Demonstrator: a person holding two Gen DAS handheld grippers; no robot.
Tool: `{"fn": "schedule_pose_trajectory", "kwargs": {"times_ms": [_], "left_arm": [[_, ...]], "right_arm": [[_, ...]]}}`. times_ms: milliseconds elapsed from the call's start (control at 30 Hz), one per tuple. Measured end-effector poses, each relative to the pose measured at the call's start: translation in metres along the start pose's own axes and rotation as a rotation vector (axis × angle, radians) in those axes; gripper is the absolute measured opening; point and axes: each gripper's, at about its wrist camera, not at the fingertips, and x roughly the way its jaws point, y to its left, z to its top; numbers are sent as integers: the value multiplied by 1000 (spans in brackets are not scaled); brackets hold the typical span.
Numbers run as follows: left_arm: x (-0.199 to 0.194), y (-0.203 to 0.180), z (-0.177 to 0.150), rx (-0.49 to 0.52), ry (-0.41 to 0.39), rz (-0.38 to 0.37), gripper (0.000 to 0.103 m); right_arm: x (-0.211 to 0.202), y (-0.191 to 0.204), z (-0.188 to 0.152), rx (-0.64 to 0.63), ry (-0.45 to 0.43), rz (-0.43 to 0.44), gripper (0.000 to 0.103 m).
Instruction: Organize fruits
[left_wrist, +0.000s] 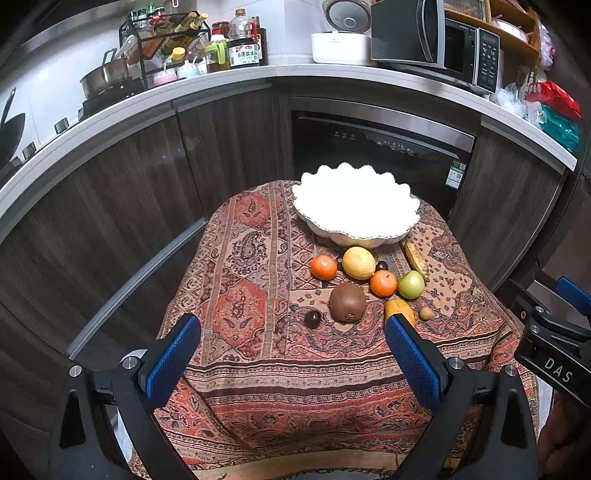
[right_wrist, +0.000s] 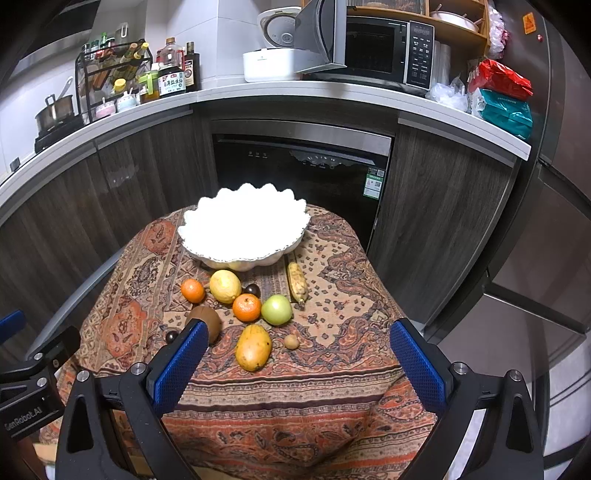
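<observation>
A white scalloped bowl (left_wrist: 354, 206) (right_wrist: 243, 229) stands at the far end of a small table under a patterned cloth (left_wrist: 258, 369) (right_wrist: 295, 398). In front of it lie two tangerines (left_wrist: 323, 267) (left_wrist: 383, 283), a lemon (left_wrist: 358, 262), a green apple (left_wrist: 410, 284), a kiwi (left_wrist: 347, 302), a mango (right_wrist: 253, 347), a banana (right_wrist: 297, 282), two dark round fruits (left_wrist: 312, 318) (left_wrist: 381, 265) and a small brown fruit (right_wrist: 291, 341). My left gripper (left_wrist: 293, 332) and right gripper (right_wrist: 299, 343) are both open and empty, near the table's front edge.
Dark wood cabinets and a dishwasher (right_wrist: 303, 162) stand behind the table. The counter above holds a microwave (right_wrist: 373, 48), a rice cooker (right_wrist: 273, 59), bottles (right_wrist: 171, 74) and a pot (left_wrist: 105, 75). A fridge (right_wrist: 546, 184) is at the right.
</observation>
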Motion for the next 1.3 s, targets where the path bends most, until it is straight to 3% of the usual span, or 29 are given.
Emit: {"fn": "schedule_pose_trajectory", "kwargs": {"times_ms": [767, 1300], "left_arm": [[5, 0, 1, 15, 4, -3, 102], [44, -2, 0, 28, 75, -10, 102]], "right_arm": [[3, 0, -1, 0, 5, -1, 100], [38, 4, -4, -10, 63, 5, 100]]}}
